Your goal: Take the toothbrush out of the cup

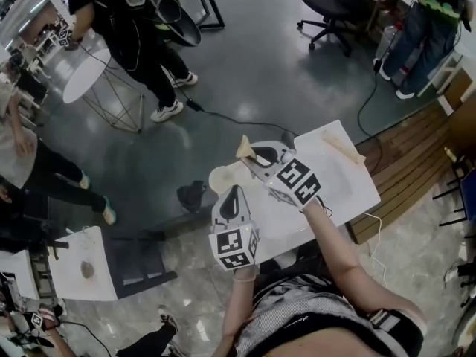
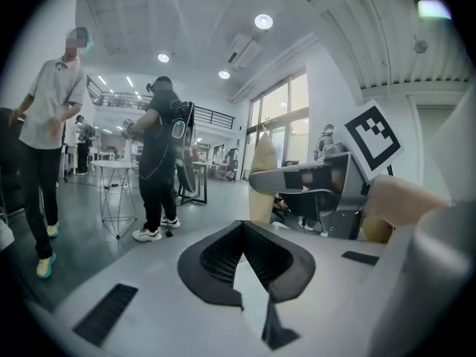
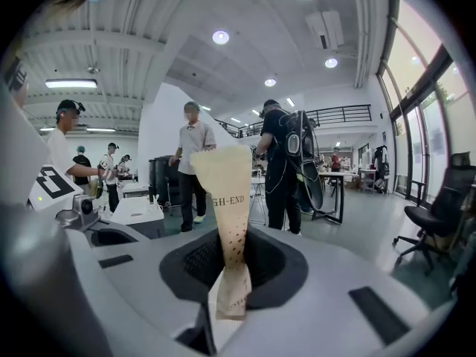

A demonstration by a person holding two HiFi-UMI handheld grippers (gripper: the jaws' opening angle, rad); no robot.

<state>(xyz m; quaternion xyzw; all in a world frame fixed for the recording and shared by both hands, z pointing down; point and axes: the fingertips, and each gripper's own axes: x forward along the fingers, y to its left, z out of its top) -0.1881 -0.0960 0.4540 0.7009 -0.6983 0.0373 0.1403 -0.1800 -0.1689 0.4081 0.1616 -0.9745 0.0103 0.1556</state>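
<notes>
right gripper [image 3: 229,270] clamping toothbrush [image 3: 223,192] upright, clear of cup [image 1: 222,178], so likely already out; left gripper [image 2: 251,270] jaws together, empty, waiting beside cup.

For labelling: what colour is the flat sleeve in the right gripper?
Cream paper-like sleeve, small brown dots; right gripper view.

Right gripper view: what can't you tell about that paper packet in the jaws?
Packet: the wrapper hides its contents in every view.
Its print: only "GH-END" reads in the right gripper view; the start is lost at the packet's edge.
Cup: too small in the head view to see inside.
</notes>
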